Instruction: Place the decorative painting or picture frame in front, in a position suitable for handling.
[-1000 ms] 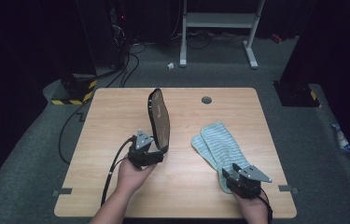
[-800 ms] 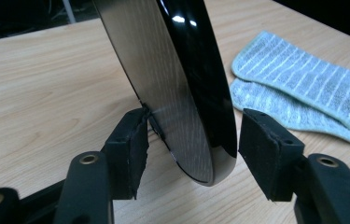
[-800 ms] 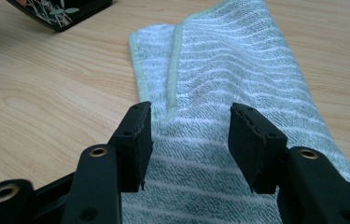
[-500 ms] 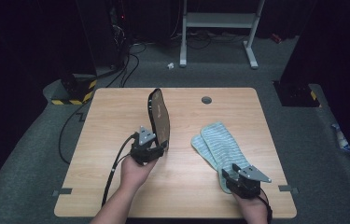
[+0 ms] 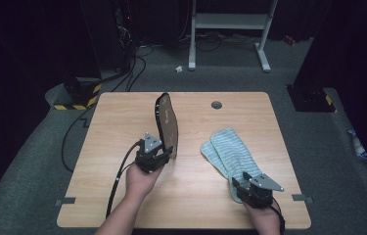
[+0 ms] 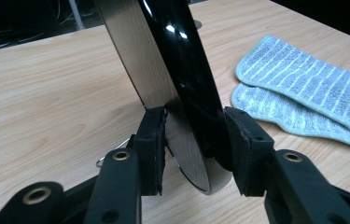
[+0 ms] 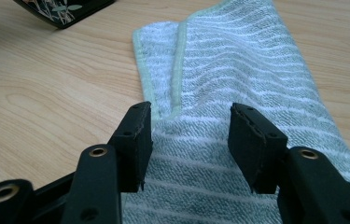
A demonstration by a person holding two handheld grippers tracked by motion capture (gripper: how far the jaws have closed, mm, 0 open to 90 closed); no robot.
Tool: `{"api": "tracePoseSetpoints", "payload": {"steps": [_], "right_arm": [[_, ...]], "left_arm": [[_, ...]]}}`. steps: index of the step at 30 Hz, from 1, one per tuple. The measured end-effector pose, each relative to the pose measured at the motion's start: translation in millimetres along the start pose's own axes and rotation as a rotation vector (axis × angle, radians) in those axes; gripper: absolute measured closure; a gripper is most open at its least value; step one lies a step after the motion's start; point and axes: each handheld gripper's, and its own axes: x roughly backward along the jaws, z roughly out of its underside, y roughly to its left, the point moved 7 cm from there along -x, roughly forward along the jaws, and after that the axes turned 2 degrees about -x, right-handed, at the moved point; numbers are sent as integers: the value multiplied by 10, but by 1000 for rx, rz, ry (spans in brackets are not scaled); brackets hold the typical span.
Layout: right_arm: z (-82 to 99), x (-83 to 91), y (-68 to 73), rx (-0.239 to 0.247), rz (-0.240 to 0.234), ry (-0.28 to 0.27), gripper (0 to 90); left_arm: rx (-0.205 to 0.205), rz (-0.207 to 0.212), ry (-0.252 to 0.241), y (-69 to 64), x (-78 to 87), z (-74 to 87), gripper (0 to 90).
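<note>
Left hand-held gripper [image 6: 195,149]: jaws just closing, both pads touching the upright tray [image 6: 172,79] base.
Right hand-held gripper [image 7: 190,140]: half open over the towel [image 7: 238,70], right of tray, gripping nothing.

You have a light wooden table [image 5: 122,127] with rounded corners in front of you. A dark round grommet [image 5: 216,105] sits near its far edge. On the right half lies a folded, striped pale-green towel [image 5: 230,152], flat on the wood. Just left of it, near the middle, a dark oval tray [image 5: 167,122] stands on its edge.
</note>
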Motion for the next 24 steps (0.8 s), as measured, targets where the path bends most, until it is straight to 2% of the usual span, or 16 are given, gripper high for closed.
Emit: {"api": "tracePoseSetpoints", "payload": {"steps": [24], "right_arm": [[-1,1,0,6,3,-1,489]], "left_arm": [[-4,-4,-5,160,199,140,696]]}}
